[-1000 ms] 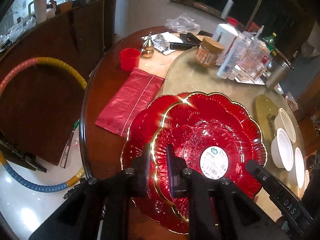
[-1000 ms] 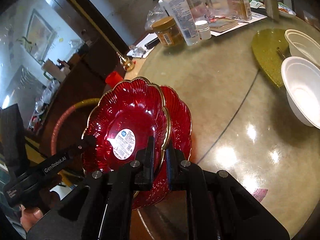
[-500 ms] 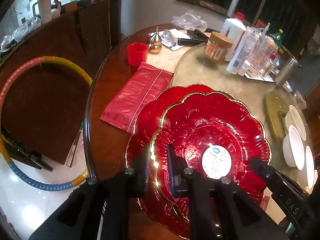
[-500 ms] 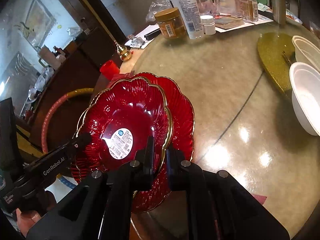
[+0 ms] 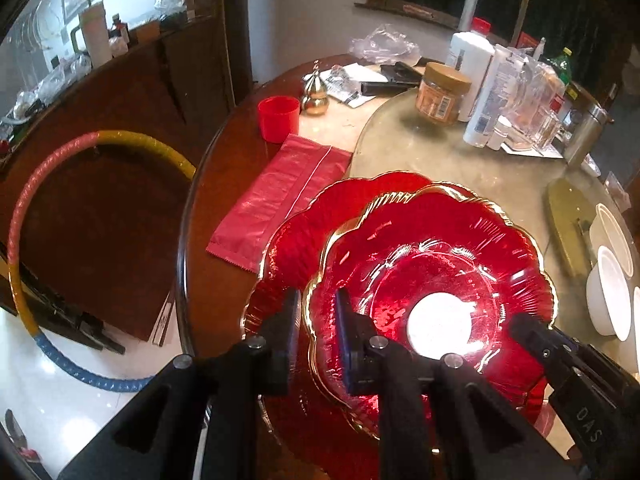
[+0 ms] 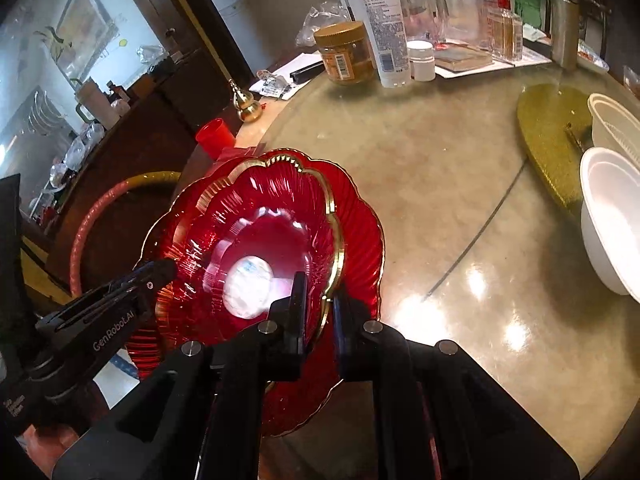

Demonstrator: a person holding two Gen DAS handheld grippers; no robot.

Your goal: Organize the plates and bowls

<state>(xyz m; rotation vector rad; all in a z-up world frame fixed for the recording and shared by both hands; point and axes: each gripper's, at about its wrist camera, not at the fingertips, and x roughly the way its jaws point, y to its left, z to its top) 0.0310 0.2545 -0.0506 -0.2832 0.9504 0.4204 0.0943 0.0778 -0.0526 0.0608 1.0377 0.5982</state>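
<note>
Two red glass plates with gold scalloped rims lie stacked near the round table's edge. The upper plate (image 5: pixel 432 248) (image 6: pixel 272 208), with a white sticker in its middle, sits slightly off-centre on the lower plate (image 5: pixel 320 216) (image 6: pixel 360 232). My left gripper (image 5: pixel 316 312) is shut on the upper plate's near rim. On the opposite rim, my right gripper (image 6: pixel 320 304) still has the gold edge between its pads, and its jaws are opening. Each view shows the other gripper's finger (image 5: pixel 528 332) (image 6: pixel 156 276) at the plate.
White bowls (image 6: pixel 612 220) (image 5: pixel 608 300) stand beside a gold heart-shaped mat (image 6: pixel 552 140) on the right. A red cup (image 5: pixel 278 118), a flat red bag (image 5: pixel 280 192), a jar (image 5: pixel 440 94) and bottles (image 6: pixel 380 28) crowd the far side. A hoop (image 5: pixel 60 168) leans off the table's left edge.
The upper plate has tipped flatter and come down onto the lower plate. Both grippers tilted with it and kept the rim between their fingers.
</note>
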